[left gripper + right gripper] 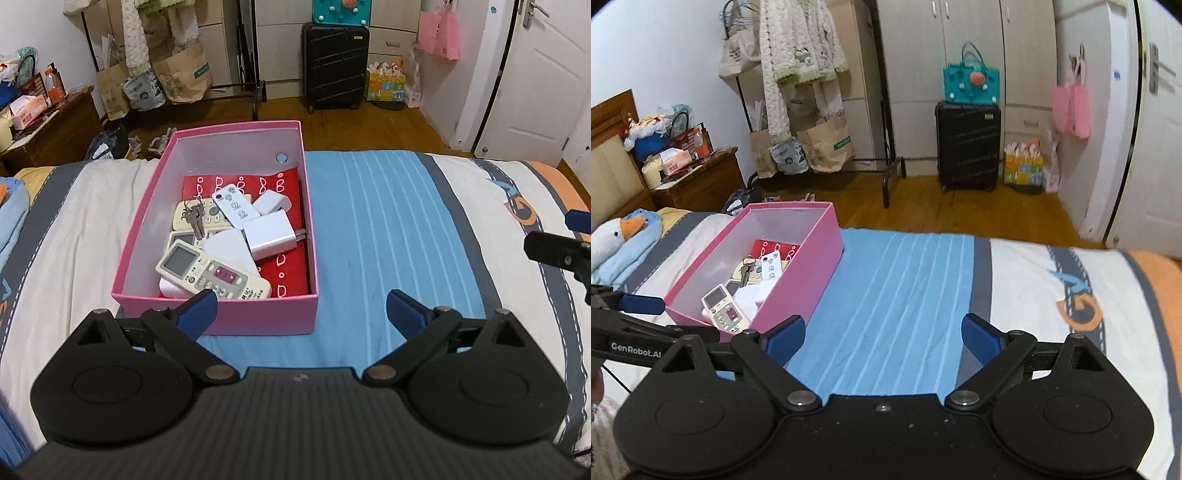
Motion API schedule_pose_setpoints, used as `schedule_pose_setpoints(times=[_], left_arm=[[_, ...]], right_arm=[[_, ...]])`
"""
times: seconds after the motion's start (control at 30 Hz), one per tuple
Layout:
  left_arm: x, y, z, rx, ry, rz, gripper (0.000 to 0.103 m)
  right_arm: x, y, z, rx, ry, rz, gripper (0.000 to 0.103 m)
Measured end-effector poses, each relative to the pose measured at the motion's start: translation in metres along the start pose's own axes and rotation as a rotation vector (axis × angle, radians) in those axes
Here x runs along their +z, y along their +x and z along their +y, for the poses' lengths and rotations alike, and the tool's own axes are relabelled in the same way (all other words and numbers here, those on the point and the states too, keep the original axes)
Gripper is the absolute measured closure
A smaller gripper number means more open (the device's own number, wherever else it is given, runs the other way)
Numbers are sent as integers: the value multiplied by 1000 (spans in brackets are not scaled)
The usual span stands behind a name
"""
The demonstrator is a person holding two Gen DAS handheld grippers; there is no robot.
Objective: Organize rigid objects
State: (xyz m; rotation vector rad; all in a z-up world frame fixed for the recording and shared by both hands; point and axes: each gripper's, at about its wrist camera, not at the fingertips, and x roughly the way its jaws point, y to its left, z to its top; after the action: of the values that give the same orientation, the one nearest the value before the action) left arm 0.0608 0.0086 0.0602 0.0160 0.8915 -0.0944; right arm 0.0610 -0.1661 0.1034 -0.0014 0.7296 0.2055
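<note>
Sitting on the striped bedspread, a pink box holds the gathered clutter: a cream remote with a grey screen lies nearest the front wall, a slim white remote sits farther back, a bunch of keys rests on another pale remote, and white chargers crowd the right side over a red patterned sheet. The left gripper hovers just before the box's near wall, its blue pads spread wide with nothing between them. The right gripper hangs over the blue stripes beside the box, its jaws likewise standing far apart and empty. From the right wrist view the left tool's blue finger pokes in at the left edge near the box corner. Beyond the bed stand a black suitcase, paper bags under a clothes rack, and a white door.
</note>
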Motion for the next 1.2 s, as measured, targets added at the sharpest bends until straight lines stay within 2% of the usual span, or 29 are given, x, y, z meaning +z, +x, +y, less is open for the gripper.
schedule_pose_setpoints(times=[0.1,0.4,0.63,0.97,1.2], left_arm=[[-3,1,0,-14,-11,3,4],[-10,5,-3,16,-3,-24,4],[-19,6,-8,58,14,-70,4],[-24,-3,-8,53,4,-132,4],[-25,-8,-8,44,2,-160,4]], right_arm=[[-5,-1,4,-9,-18,-16,9],[-15,-7,16,-68,-61,-91,9],[-14,-11,21,-89,-55,-87,9],[-15,-7,24,-100,-28,-31,9],[-19,-11,27,-101,-19,-50,8]])
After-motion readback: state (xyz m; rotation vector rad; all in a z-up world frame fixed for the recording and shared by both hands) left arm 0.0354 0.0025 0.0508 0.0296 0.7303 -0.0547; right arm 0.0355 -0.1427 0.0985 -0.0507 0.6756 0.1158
